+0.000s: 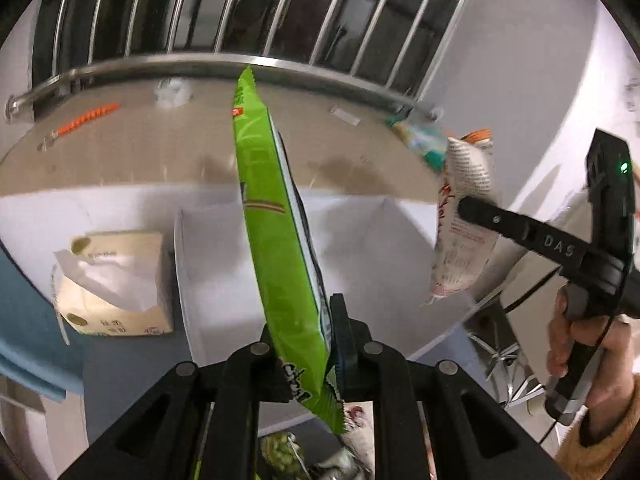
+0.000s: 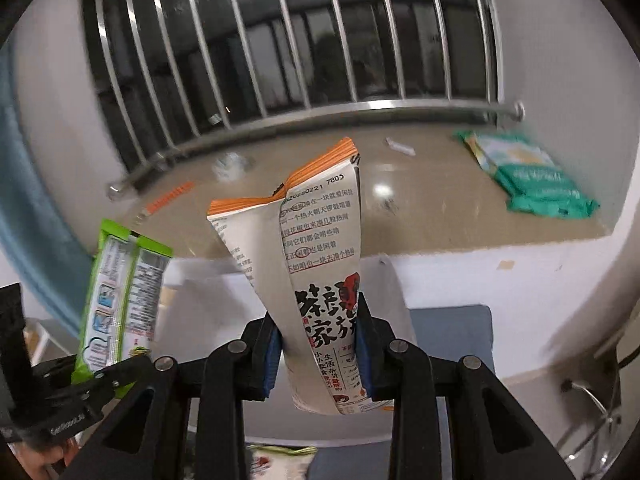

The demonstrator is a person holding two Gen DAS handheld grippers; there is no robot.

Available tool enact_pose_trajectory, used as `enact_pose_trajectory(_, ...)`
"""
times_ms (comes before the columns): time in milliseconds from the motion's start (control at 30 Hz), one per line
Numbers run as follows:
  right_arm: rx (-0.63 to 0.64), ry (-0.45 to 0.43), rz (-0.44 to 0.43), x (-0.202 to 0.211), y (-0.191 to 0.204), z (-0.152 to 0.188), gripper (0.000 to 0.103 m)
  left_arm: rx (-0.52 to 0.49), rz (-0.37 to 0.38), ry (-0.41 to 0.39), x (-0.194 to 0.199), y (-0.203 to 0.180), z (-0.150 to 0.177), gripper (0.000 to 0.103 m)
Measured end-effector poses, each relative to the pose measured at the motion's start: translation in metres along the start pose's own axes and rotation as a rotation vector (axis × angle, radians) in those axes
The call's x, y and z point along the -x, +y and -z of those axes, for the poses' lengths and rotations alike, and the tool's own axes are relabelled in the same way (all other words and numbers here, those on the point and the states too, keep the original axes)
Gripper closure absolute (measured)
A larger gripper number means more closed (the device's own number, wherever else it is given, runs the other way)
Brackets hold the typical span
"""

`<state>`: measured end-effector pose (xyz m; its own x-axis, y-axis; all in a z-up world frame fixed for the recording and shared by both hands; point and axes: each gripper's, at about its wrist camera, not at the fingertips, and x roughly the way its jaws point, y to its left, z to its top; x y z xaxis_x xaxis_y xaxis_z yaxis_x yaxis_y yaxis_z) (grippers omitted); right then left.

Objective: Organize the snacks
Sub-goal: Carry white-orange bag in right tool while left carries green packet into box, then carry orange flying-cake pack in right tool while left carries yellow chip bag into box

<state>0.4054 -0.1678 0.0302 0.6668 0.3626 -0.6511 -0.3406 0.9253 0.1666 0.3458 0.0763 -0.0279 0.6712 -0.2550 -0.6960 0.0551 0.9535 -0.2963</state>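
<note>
My left gripper (image 1: 310, 344) is shut on a long green snack bag (image 1: 276, 220), held edge-on above an open white box (image 1: 204, 264). The same green bag (image 2: 120, 300) shows at the left of the right wrist view, pinched by the left gripper (image 2: 108, 376). My right gripper (image 2: 318, 344) is shut on a white snack bag with an orange top and black characters (image 2: 312, 256). In the left wrist view that white bag (image 1: 464, 216) hangs at the right in the right gripper (image 1: 476, 210), with a hand (image 1: 580, 352) on the handle. More snack packets (image 1: 284, 452) lie below, mostly hidden.
A beige windowsill (image 2: 400, 216) runs under a steel railing (image 2: 320, 116). A teal packet (image 2: 528, 172) lies on its right end, an orange pen (image 2: 168, 198) and small scraps on the left. A tissue pack (image 1: 116, 284) sits left of the box on blue cloth.
</note>
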Motion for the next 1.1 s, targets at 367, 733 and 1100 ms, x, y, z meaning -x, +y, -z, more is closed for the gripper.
enact_pose_trajectory(367,-0.061,-0.048,-0.055,-0.003,-0.007,0.015,0.0,-0.102,-0.099,-0.045,0.01,-0.006,0.03,0.0)
enact_pose_trajectory(733,-0.039,-0.216,-0.249,0.136,0.021,0.093,0.0,-0.254,-0.058,-0.292,0.149,-0.019,0.116,0.0)
enact_pose_trajectory(1100,0.069,-0.092,-0.064,0.189,0.038,0.231,0.0,-0.149,0.072,-0.272,0.22,-0.016,0.233,0.0)
